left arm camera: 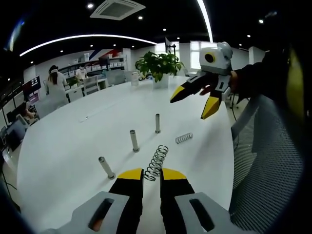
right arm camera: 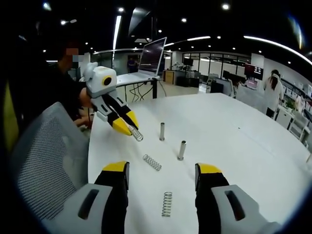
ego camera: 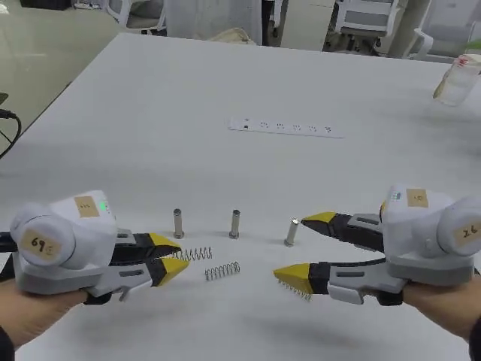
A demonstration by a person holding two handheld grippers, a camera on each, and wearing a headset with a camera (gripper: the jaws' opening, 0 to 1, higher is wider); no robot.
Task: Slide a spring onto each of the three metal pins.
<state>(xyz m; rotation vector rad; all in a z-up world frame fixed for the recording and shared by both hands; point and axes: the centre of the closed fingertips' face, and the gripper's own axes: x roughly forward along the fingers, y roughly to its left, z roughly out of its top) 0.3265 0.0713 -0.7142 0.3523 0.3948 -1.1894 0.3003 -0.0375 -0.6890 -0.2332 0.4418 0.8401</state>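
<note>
Left tongs [left arm camera: 152,171] clenched on thin coiled steel spring [left arm camera: 157,161] by its end: may pivot, snag top of short grey metal pin [left arm camera: 133,140]. Right tongs [right arm camera: 162,167] released over loose coiled steel spring [right arm camera: 166,204]; nudge could roll it.

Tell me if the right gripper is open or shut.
Open. The right gripper shows its two jaws standing wide apart in its own view, holding nothing.
</note>
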